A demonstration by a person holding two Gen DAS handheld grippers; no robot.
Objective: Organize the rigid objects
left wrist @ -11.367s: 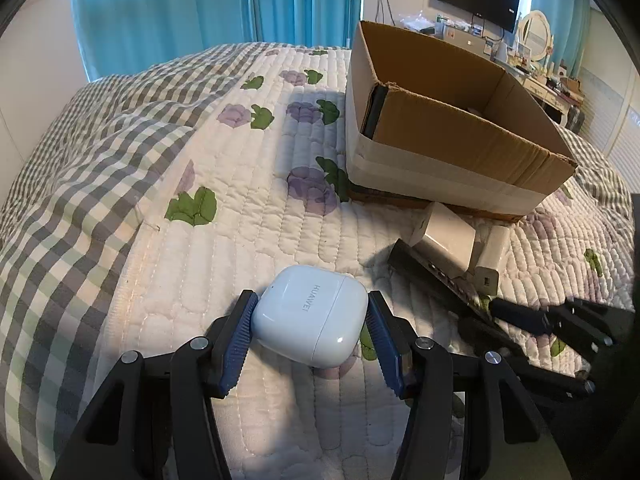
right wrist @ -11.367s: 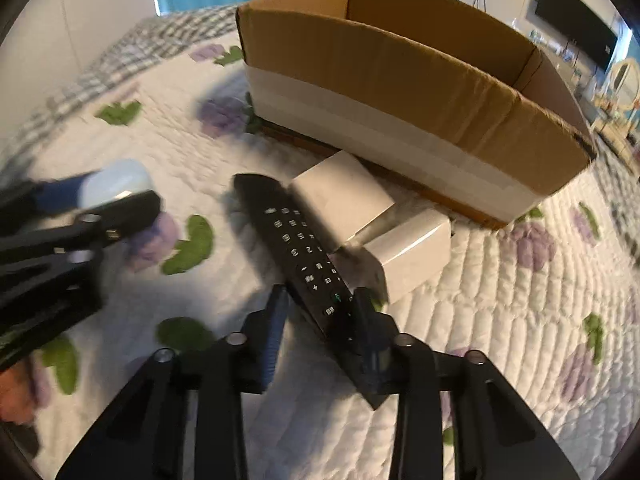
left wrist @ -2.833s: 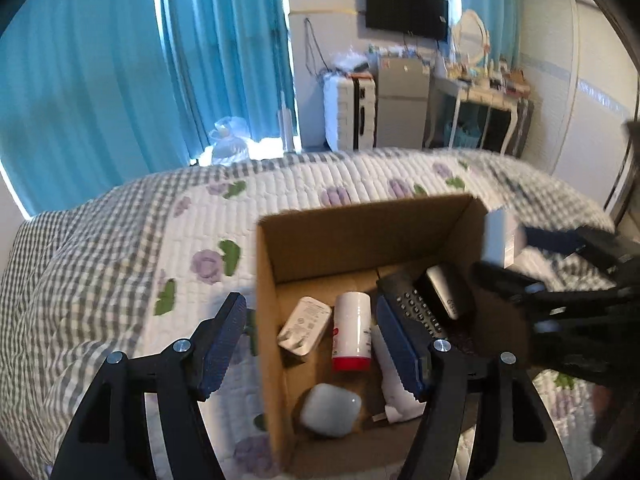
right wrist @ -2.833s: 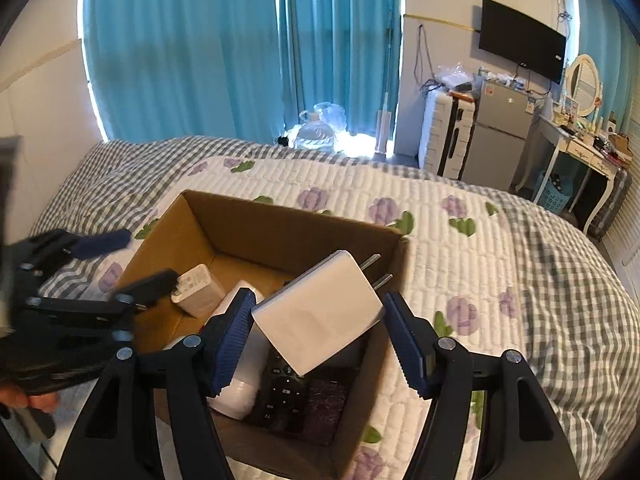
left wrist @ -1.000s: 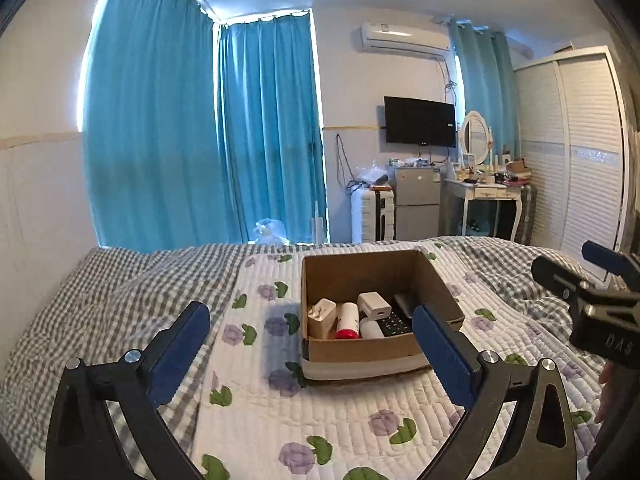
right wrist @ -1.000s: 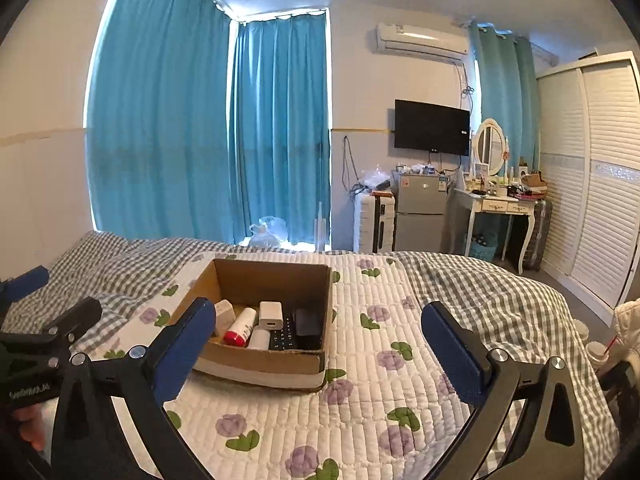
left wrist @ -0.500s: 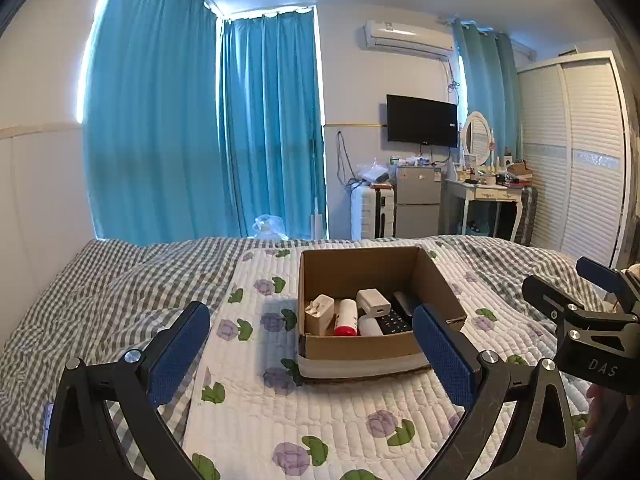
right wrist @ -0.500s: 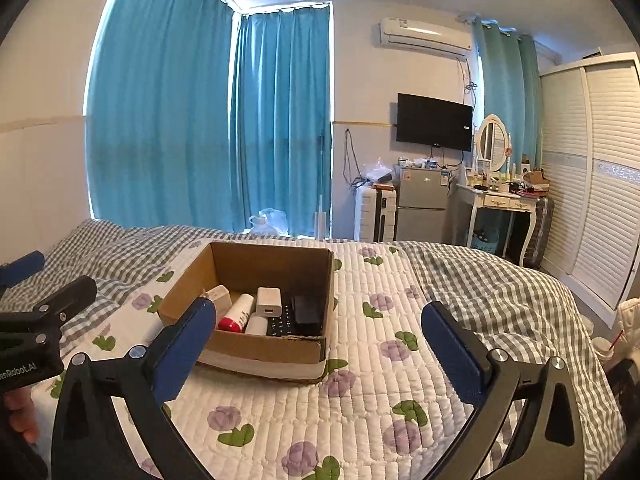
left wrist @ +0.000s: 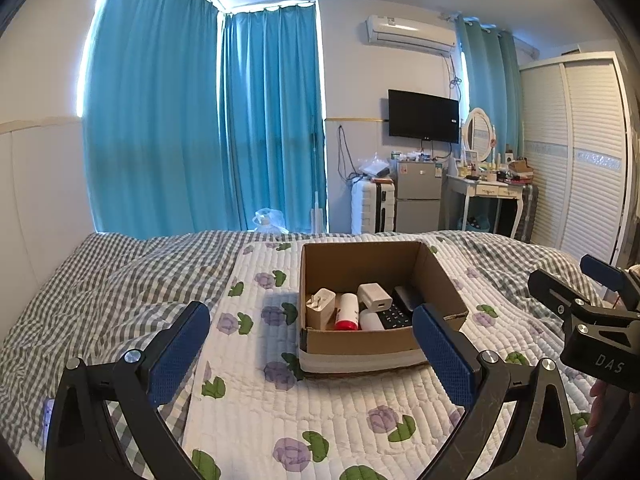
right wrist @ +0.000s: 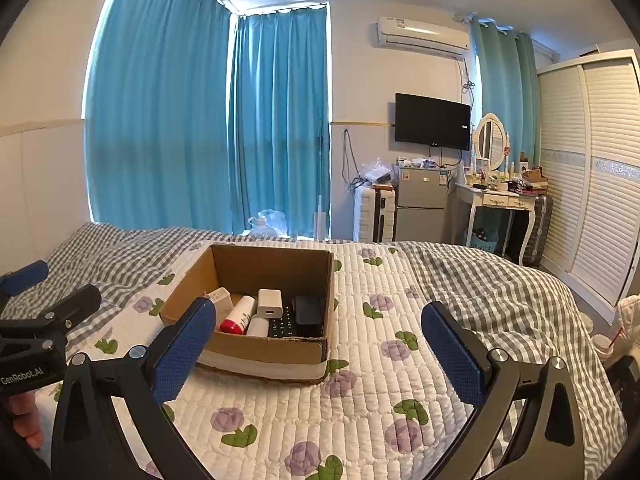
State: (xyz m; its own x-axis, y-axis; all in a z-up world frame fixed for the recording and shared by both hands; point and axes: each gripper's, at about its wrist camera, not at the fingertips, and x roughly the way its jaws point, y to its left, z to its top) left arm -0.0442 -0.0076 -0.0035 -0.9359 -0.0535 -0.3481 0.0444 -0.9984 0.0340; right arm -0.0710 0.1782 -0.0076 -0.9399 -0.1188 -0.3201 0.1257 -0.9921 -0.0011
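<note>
A brown cardboard box (left wrist: 356, 342) stands on the flowered quilt, also in the right wrist view (right wrist: 264, 346). Inside lie white chargers (left wrist: 374, 296), a red-capped white bottle (left wrist: 346, 312), a black remote (left wrist: 394, 314) and a dark case (right wrist: 308, 309). My left gripper (left wrist: 310, 354) is open and empty, held well back from the box. My right gripper (right wrist: 318, 354) is open and empty too, also held back. Each gripper shows at the edge of the other's view.
The bed carries a white flowered quilt (left wrist: 320, 420) over a grey checked cover (right wrist: 480, 280). Blue curtains (left wrist: 200, 140), a small fridge (right wrist: 420, 204), a suitcase, a dressing table (right wrist: 500, 200) and a white wardrobe stand beyond the bed's far end.
Both grippers stay open and pulled back; the views have shifted slightly closer to the box. Earlier, the earbud case, remote and charger were carried from the quilt into the box.
</note>
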